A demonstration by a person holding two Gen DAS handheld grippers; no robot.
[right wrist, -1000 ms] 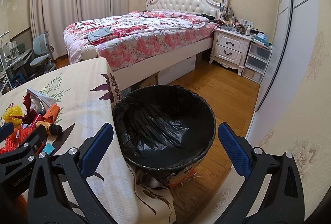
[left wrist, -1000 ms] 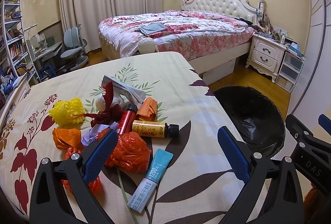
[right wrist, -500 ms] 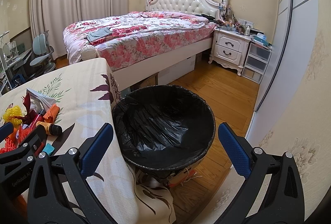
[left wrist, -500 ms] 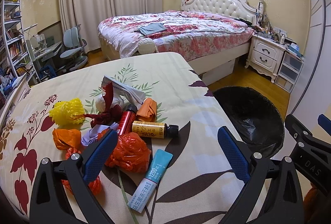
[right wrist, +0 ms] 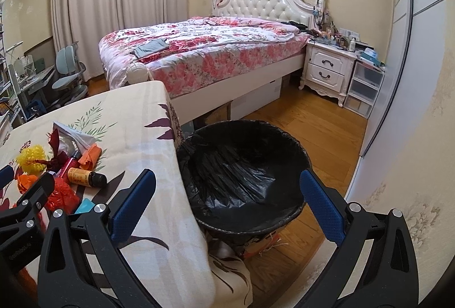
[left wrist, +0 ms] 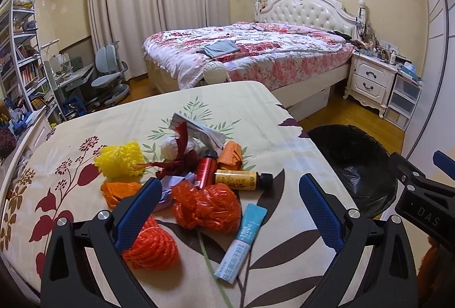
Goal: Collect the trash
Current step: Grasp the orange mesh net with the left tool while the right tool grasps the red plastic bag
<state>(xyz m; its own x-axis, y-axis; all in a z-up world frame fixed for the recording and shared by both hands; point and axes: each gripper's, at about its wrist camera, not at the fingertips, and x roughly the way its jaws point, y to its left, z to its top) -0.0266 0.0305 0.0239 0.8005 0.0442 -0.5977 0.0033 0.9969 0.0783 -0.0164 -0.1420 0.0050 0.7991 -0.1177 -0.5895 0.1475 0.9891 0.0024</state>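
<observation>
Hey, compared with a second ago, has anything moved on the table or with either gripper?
Nothing visibly changed: left gripper and right gripper both open and empty, the trash pile untouched on the table, the lined bin in place.

From my right wrist camera I see the right gripper point(right wrist: 227, 202) with its blue-padded jaws spread wide and nothing between them. It hangs over the right edge of the table point(right wrist: 153, 143), and the black-lined trash bin point(right wrist: 244, 174) stands on the floor just beside that edge, framed between the fingers. Its liner looks bare inside. The left gripper point(right wrist: 20, 194) pokes in at the frame's left edge above the table; I cannot tell how its jaws stand. Just beside it lies the litter: a yellow bottle with a black cap point(right wrist: 85, 175), a crumpled red bag point(right wrist: 61, 194), an orange scrap point(right wrist: 91, 155) and a yellow mesh ball point(right wrist: 30, 158).
</observation>
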